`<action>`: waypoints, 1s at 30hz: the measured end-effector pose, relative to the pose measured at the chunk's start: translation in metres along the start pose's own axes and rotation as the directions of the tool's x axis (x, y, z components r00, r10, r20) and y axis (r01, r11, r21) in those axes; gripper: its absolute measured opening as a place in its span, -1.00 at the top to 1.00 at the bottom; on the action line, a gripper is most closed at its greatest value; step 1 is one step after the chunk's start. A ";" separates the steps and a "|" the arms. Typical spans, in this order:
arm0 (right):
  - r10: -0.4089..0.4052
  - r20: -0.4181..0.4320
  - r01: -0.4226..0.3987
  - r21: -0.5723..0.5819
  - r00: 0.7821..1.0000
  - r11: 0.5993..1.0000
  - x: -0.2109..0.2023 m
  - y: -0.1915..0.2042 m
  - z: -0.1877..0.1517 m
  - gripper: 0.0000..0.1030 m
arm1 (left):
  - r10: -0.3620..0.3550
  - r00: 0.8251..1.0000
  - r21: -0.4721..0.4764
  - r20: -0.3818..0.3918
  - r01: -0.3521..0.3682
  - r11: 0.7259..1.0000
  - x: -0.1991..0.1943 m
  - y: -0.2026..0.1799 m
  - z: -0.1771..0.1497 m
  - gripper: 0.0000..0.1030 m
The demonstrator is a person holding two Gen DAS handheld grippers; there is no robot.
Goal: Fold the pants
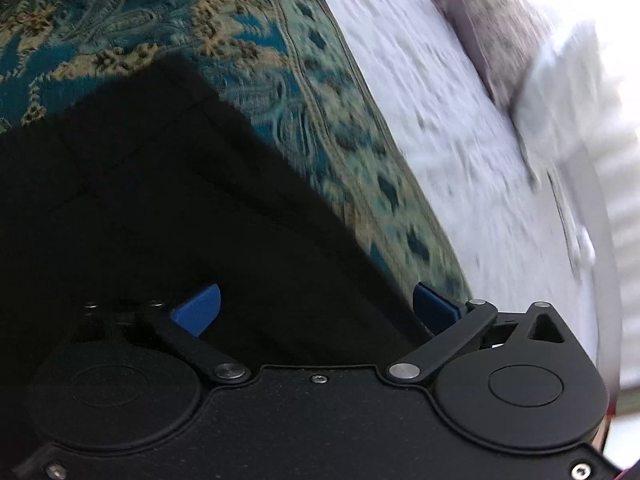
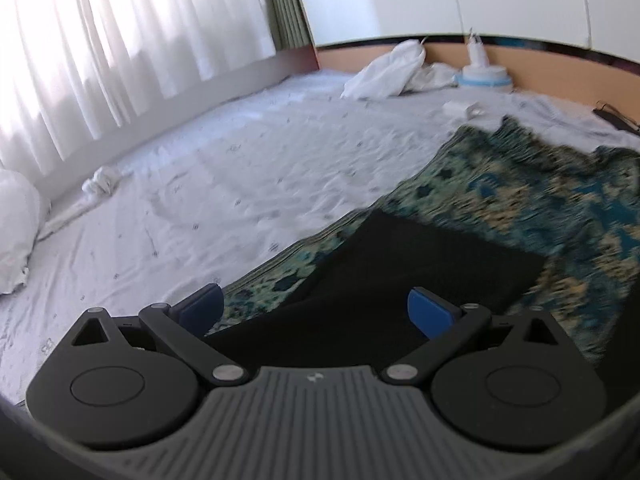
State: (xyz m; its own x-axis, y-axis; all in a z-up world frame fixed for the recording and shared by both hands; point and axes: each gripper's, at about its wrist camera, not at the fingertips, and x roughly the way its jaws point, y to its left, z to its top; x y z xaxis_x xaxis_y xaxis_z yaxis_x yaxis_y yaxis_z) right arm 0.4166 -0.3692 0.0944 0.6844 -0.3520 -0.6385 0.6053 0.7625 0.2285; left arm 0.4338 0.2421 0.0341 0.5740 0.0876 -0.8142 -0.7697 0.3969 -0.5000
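Both the left gripper (image 1: 316,308) and right gripper (image 2: 314,306) have jaws spread wide, gripping nothing. The black pants (image 2: 420,264) lie folded just ahead, flat on a patterned blanket (image 2: 560,184) over the bed (image 2: 240,168), seemingly released.

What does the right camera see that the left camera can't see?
Only the right wrist view shows the white curtains, the wooden headboard, a crumpled white cloth and a white-and-blue gadget. Only the left wrist view shows a grey speckled pillow. Both show the black pants on the blue-green patterned blanket over the white sheet, and an open gripper: left gripper, right gripper.
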 end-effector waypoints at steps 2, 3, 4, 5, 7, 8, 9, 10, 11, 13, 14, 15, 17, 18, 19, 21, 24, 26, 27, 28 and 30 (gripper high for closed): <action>-0.016 -0.008 0.016 -0.008 1.000 1.000 0.013 0.013 -0.004 -1.00 | 0.027 0.998 0.007 0.065 -0.028 1.000 0.004 -0.011 -0.001 -1.00; -0.025 -0.014 0.025 -0.015 1.000 1.000 0.020 0.020 -0.008 -1.00 | 0.044 0.996 0.004 0.072 -0.044 0.999 0.009 -0.015 -0.001 -1.00; -0.031 -0.018 0.030 -0.023 0.999 0.999 0.026 0.026 -0.011 -1.00 | 0.071 0.995 -0.013 0.074 -0.070 0.997 0.014 -0.018 -0.001 -1.00; -0.038 -0.023 0.037 -0.034 0.999 0.999 0.031 0.032 -0.015 -1.00 | 0.095 0.992 -0.026 0.083 -0.093 0.995 0.017 -0.020 -0.002 -1.00; -0.053 -0.031 0.050 -0.069 0.998 0.996 0.041 0.044 -0.022 -1.00 | 0.149 0.982 -0.006 0.118 -0.150 0.989 0.021 -0.029 -0.007 -1.00; -0.059 -0.032 0.056 -0.089 0.998 0.995 0.045 0.050 -0.026 -1.00 | 0.177 0.976 0.020 0.126 -0.181 0.983 0.023 -0.034 -0.010 -1.00; -0.062 -0.029 0.059 -0.112 0.998 0.992 0.048 0.056 -0.029 -1.00 | 0.208 0.969 0.057 0.136 -0.217 0.974 0.026 -0.041 -0.013 -1.00; -0.063 -0.025 0.059 -0.131 0.998 0.990 0.050 0.062 -0.031 -1.00 | 0.232 0.961 0.094 0.152 -0.248 0.964 0.028 -0.046 -0.017 -1.00; -0.064 -0.021 0.060 -0.146 0.998 0.987 0.053 0.067 -0.031 -1.00 | 0.251 0.953 0.128 0.170 -0.274 0.953 0.030 -0.050 -0.022 -1.00; -0.077 -0.020 0.072 -0.169 0.997 0.983 0.060 0.078 -0.031 -1.00 | 0.285 0.933 0.193 0.219 -0.328 0.925 0.036 -0.058 -0.035 -1.00; -0.083 -0.021 0.078 -0.171 0.996 0.982 0.065 0.084 -0.031 -1.00 | 0.300 0.922 0.220 0.246 -0.355 0.909 0.038 -0.061 -0.041 -1.00; -0.088 -0.024 0.083 -0.173 0.996 0.981 0.070 0.089 -0.031 -1.00 | 0.311 0.911 0.240 0.270 -0.377 0.895 0.042 -0.063 -0.045 -1.00; -0.101 -0.043 0.092 -0.181 0.994 0.979 0.082 0.096 -0.031 -1.00 | 0.324 0.894 0.265 0.308 -0.408 0.874 0.045 -0.067 -0.053 -1.00; -0.108 -0.054 0.096 -0.184 0.993 0.978 0.089 0.100 -0.032 -1.00 | 0.324 0.889 0.274 0.323 -0.416 0.867 0.046 -0.068 -0.055 -1.00; -0.116 -0.064 0.102 -0.186 0.991 0.977 0.096 0.103 -0.033 -1.00 | 0.322 0.887 0.283 0.331 -0.419 0.863 0.047 -0.069 -0.056 -1.00; -0.139 -0.085 0.121 -0.183 0.987 0.976 0.110 0.105 -0.035 -1.00 | 0.312 0.884 0.311 0.347 -0.422 0.851 0.048 -0.069 -0.059 -1.00; -0.179 -0.162 0.147 -0.190 0.970 0.971 0.132 0.105 -0.043 -0.99 | 0.285 0.886 0.350 0.366 -0.415 0.840 0.051 -0.068 -0.059 -0.99; -0.195 -0.122 0.162 -0.238 0.973 0.958 0.129 0.108 -0.052 -0.88 | 0.261 0.887 0.383 0.382 -0.408 0.829 0.049 -0.067 -0.063 -0.76; -0.194 -0.111 0.163 -0.241 0.975 0.957 0.126 0.109 -0.053 -0.70 | 0.233 0.885 0.416 0.404 -0.404 0.814 0.044 -0.067 -0.067 -0.27; -0.203 -0.094 0.176 -0.238 0.975 0.955 0.121 0.108 -0.054 -0.54 | 0.199 0.880 0.459 0.431 -0.404 0.792 0.038 -0.067 -0.073 0.04; -0.284 -0.063 0.263 -0.234 0.957 0.936 0.112 0.104 -0.053 0.45 | 0.130 0.887 0.524 0.443 -0.374 0.765 0.029 -0.063 -0.084 0.60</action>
State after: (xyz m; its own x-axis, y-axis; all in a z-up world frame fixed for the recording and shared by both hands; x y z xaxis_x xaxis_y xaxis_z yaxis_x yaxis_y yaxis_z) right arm 0.5348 -0.3001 0.0081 0.4569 -0.5192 -0.7223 0.6514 0.7482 -0.1258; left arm 0.4752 0.1424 0.0175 0.5328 0.5343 -0.6562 -0.6571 0.7499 0.0771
